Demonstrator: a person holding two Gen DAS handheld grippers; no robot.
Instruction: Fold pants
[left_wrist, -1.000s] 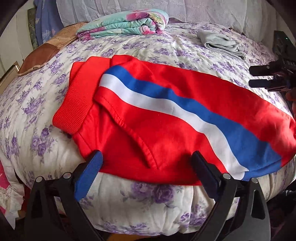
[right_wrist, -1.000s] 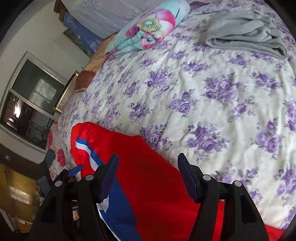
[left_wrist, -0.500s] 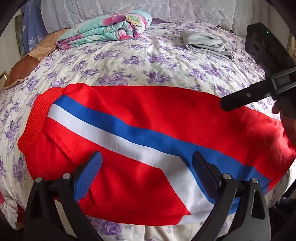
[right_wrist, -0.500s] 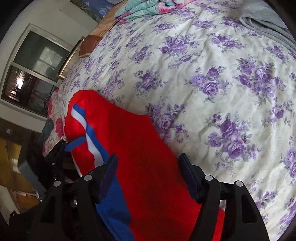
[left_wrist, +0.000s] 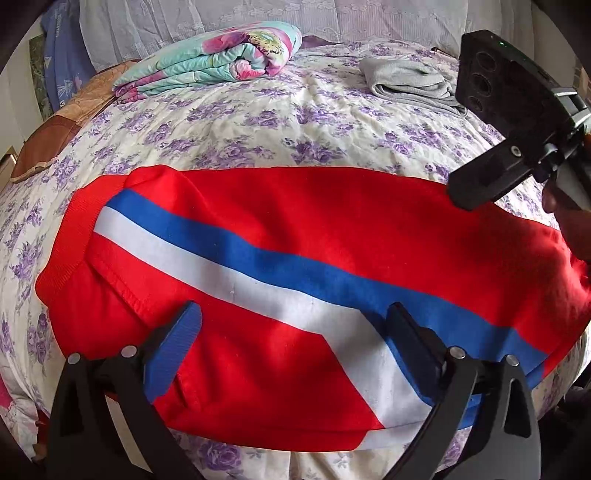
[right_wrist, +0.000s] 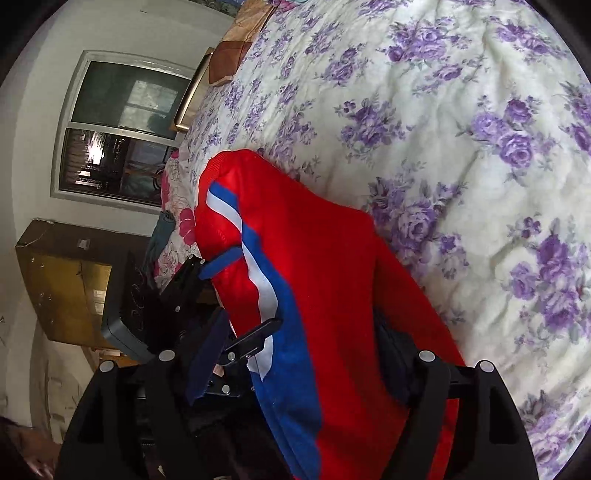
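Red pants (left_wrist: 295, 229) with a blue and white side stripe lie lengthwise across the near edge of the bed, waistband at the left. My left gripper (left_wrist: 291, 343) is open over the near hem, its jaws wide apart above the cloth. My right gripper (right_wrist: 299, 354) is open at the pants' (right_wrist: 325, 295) right end, its jaws on either side of the fabric. Part of the right gripper shows in the left wrist view (left_wrist: 517, 122), above the pants' right end. The left gripper shows in the right wrist view (right_wrist: 207, 291), near the waistband end.
A floral bedspread (left_wrist: 295, 125) covers the bed. A folded colourful quilt (left_wrist: 210, 62) and a folded grey garment (left_wrist: 410, 81) lie at the far side. A brown pillow (left_wrist: 48, 136) is at the far left. A window (right_wrist: 122, 125) and a cardboard box (right_wrist: 70, 280) stand beyond the bed.
My left gripper has shifted along the pants and closer to the cloth. My right gripper has dropped low to the pants' right end, with the fabric now between its open jaws.
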